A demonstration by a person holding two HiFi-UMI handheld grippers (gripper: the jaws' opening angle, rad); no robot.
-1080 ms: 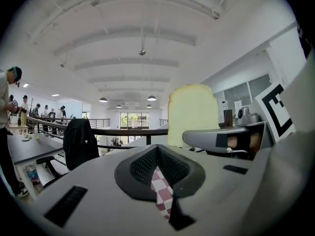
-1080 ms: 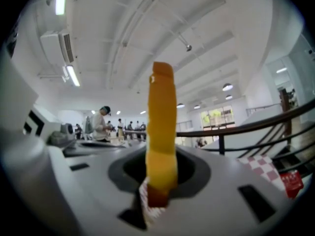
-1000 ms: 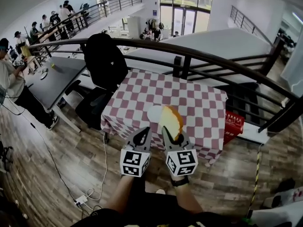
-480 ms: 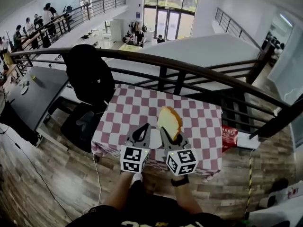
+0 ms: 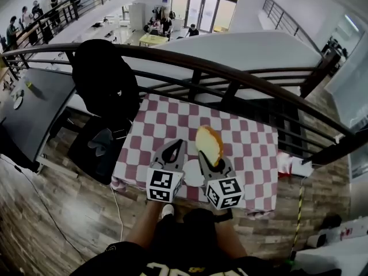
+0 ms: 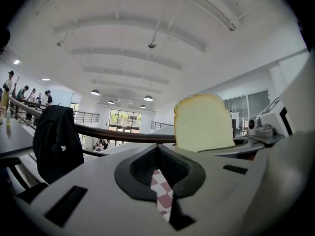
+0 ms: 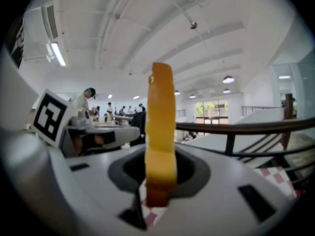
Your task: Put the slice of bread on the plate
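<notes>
Slice of bread (image 5: 208, 144) stands clamped upright in the right gripper (image 5: 212, 159).

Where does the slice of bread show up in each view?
Head view: slice of bread at centre, over the checkered tablecloth, in the right gripper.
Left gripper view: right of centre, face-on.
Right gripper view: dead centre, edge-on between the jaws.
Shared landmark: the dark handrail.

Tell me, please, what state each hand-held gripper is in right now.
Left hand-held gripper: closed, empty.
Right hand-held gripper: closed on the slice of bread.
</notes>
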